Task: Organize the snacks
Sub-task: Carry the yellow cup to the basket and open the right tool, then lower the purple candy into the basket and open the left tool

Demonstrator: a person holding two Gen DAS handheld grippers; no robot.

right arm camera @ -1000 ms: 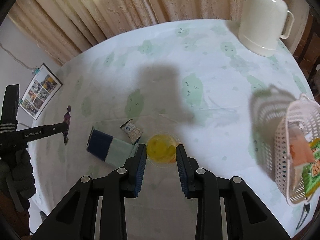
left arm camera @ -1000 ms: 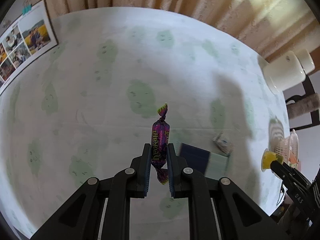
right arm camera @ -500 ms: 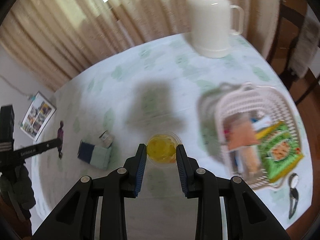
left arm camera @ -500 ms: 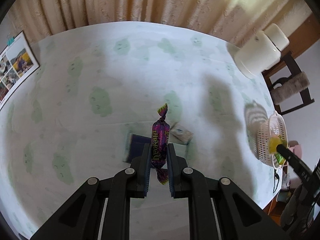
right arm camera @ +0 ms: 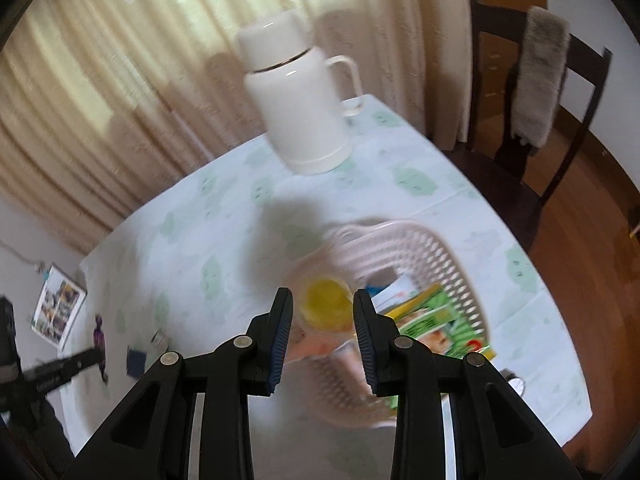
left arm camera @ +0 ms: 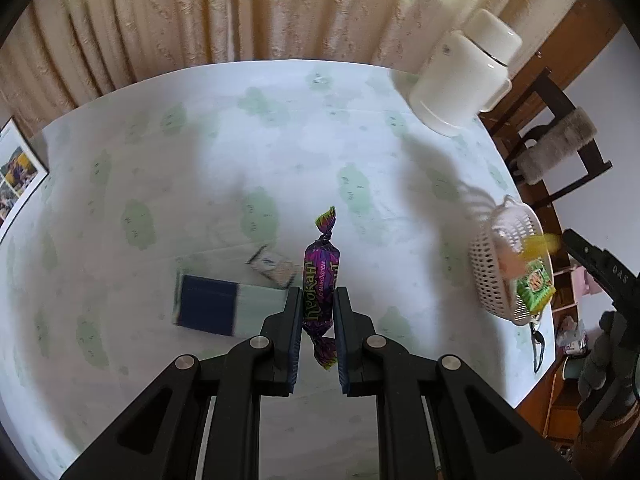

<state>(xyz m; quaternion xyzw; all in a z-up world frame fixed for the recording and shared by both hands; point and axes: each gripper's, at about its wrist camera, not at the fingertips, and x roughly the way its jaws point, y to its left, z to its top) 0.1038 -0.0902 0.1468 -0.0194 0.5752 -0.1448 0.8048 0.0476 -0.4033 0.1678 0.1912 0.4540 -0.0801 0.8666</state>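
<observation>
My left gripper [left arm camera: 316,308] is shut on a purple wrapped candy [left arm camera: 321,280] and holds it upright above the table. My right gripper [right arm camera: 322,312] is shut on a clear cup of yellow jelly [right arm camera: 326,304] and holds it over the near rim of the white plastic basket [right arm camera: 448,252]. The basket holds a green snack packet [right arm camera: 436,328] and other packets. In the left wrist view the basket [left arm camera: 496,280] stands at the table's right edge with the jelly cup [left arm camera: 540,244] above it. A blue and pale green packet [left arm camera: 228,308] and a small sachet [left arm camera: 274,266] lie on the table.
A white thermos jug [right arm camera: 296,108] stands at the back of the table, also in the left wrist view [left arm camera: 460,80]. A photo sheet [left arm camera: 16,172] lies at the left edge. A dark wooden chair [right arm camera: 536,92] stands right of the table. Curtains hang behind.
My right gripper has carried the jelly cup from the table's middle to the right, over the basket. My left gripper has swung right with the candy still in it.
</observation>
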